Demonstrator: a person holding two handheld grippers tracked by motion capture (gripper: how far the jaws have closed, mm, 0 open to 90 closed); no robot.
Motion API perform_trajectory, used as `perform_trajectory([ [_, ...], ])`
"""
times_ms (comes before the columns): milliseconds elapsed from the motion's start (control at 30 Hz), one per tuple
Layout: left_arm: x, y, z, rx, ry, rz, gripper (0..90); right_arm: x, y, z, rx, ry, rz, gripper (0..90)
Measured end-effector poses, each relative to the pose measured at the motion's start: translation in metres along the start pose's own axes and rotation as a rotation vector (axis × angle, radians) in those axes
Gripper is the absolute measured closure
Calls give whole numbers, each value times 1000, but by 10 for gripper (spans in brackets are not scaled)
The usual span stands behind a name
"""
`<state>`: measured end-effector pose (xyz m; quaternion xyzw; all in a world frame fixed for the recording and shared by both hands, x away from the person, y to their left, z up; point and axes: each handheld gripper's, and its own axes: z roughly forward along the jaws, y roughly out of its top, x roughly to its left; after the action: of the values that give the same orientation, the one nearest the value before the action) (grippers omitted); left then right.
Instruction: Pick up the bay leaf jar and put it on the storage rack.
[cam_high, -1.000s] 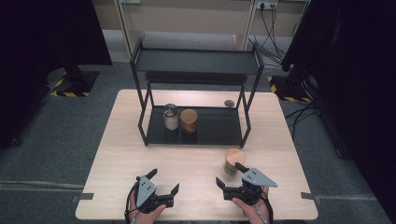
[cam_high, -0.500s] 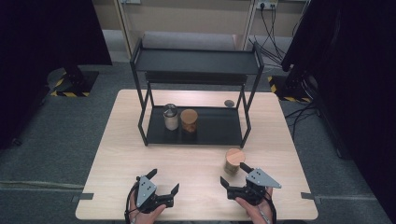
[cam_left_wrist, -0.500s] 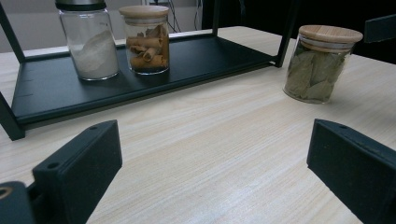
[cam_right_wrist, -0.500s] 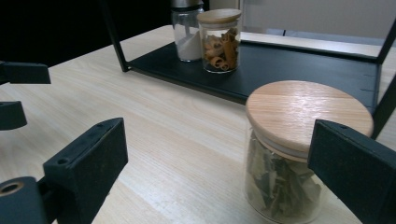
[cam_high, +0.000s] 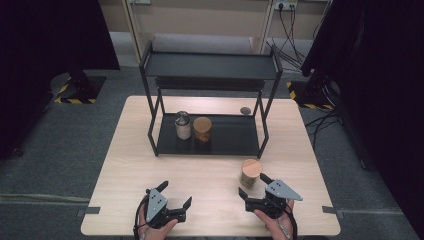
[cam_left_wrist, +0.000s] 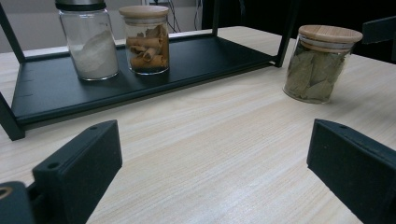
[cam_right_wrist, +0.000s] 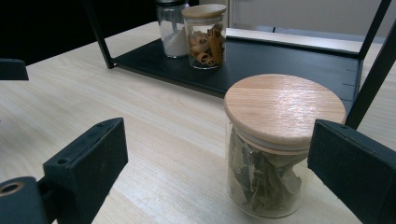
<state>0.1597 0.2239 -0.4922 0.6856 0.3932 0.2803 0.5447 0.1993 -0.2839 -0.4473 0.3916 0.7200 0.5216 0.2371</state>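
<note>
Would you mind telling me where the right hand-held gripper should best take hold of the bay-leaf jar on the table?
Grip the bay-leaf jar around its straight glass wall, just below the overhanging wooden lid, coming in level from the person's side. It stands upright and apart from the rack, and the right hand-held gripper is open and faces it, probably wide enough.

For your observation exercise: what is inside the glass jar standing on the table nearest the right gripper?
The jar holds dry green leaves, like bay leaves, seen through the glass. Its wooden lid covers the top, so the contents just under the lid stay hidden. The right gripper is open beside it.
</note>
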Motion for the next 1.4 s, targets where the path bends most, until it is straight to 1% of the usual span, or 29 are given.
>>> perform_trajectory([
  [833,0,0,0,-1,-1,1,28,-7,0,3,-1,-45,7,54],
  [1400,0,0,0,1,-3,2,28,-10,0,14,4,-76,-7,62],
])
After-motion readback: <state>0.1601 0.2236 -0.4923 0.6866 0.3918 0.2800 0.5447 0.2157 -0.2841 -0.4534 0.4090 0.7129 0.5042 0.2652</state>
